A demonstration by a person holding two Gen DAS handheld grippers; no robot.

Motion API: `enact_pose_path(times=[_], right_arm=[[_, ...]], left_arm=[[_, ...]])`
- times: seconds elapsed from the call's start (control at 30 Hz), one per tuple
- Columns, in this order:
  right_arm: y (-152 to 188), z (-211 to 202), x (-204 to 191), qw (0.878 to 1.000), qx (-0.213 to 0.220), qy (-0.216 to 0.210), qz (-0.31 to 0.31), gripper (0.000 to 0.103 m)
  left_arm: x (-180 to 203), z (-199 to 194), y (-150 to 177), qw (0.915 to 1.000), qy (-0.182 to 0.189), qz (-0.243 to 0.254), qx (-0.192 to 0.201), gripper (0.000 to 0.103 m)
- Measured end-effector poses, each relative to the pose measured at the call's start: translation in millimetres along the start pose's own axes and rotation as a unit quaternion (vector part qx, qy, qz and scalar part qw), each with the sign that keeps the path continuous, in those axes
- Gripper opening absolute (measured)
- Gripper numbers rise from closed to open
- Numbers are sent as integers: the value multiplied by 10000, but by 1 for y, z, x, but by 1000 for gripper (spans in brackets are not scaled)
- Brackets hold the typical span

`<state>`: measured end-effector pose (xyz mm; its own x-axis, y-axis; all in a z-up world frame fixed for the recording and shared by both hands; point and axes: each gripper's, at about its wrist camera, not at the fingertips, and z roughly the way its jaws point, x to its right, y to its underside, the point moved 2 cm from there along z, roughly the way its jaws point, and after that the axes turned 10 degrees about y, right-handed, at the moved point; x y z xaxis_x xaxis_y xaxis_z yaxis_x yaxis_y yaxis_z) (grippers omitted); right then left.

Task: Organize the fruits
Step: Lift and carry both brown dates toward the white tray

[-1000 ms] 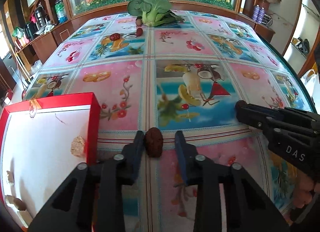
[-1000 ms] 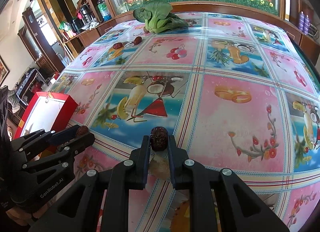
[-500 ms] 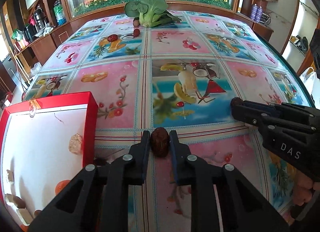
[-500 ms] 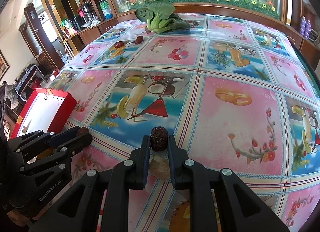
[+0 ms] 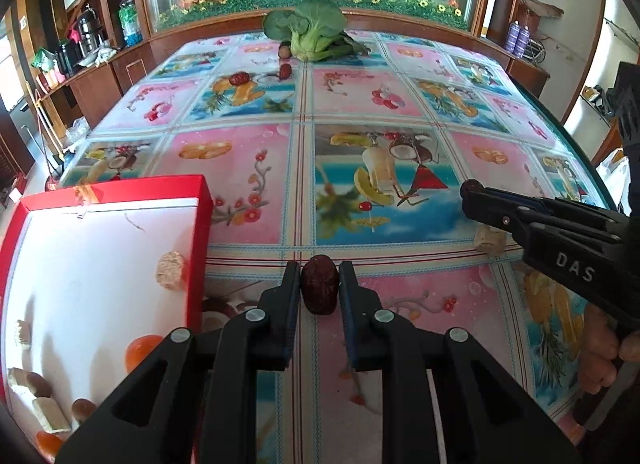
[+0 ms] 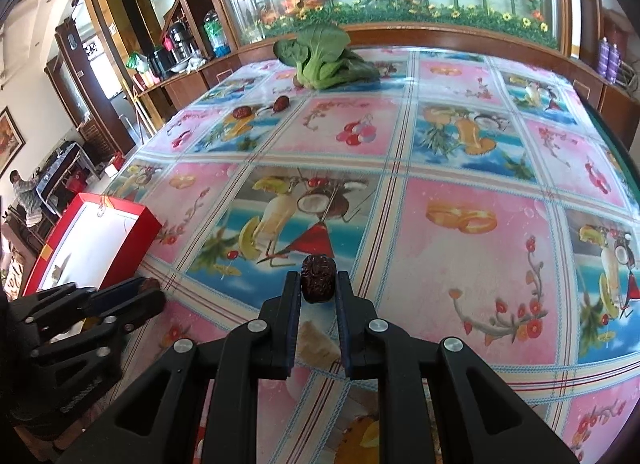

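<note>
My left gripper (image 5: 319, 278) is shut on a dark red date (image 5: 319, 289), held just right of the red box (image 5: 202, 200). The box's white inside holds a biscuit piece (image 5: 171, 270), orange fruits (image 5: 142, 350) and other bits. My right gripper (image 6: 317, 284) is shut on a second dark date (image 6: 317, 278) above the table. It shows at the right of the left wrist view (image 5: 466, 188). The left gripper shows at the lower left of the right wrist view (image 6: 154, 292), next to the red box (image 6: 132, 240).
A leafy green vegetable (image 5: 310, 30) lies at the table's far end. Loose dates (image 5: 239, 78) (image 5: 285, 70) lie near it. A pale biscuit piece (image 5: 490, 240) lies under the right gripper; it also shows between the right gripper's fingers (image 6: 316, 346). The flowery tablecloth (image 5: 400, 104) covers the table.
My left gripper has shut on the date and lifted it a little off the table. The right gripper keeps holding its date, almost still.
</note>
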<state>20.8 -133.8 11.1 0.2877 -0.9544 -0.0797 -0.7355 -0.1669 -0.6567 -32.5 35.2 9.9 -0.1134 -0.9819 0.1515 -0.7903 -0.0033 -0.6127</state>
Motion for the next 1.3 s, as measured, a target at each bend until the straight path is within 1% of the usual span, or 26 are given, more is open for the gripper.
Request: enact_pose_path(times=[0.17,0.37,0.5,0.9,1.3], right_arm=[[-2,-4,1,9998,177,77,20,15],[-2,-4,2,9995,235,195,61,15],[-2,-7,3,9991,331,246,84,15],[-5,-17,9,9960,779,394,209,15],[-6,-16,17,9941,848,560,385,15]], left_arm=[[5,-18,0,9995,-144,122,243,21],[10,-42,3,9979,-286,232,532,21],[11,-54,5,9968,-360,268,657,21],[9,-83,7,9947,-364,255,929,21],[3,-108,8,9924,-384,183,1157,21]])
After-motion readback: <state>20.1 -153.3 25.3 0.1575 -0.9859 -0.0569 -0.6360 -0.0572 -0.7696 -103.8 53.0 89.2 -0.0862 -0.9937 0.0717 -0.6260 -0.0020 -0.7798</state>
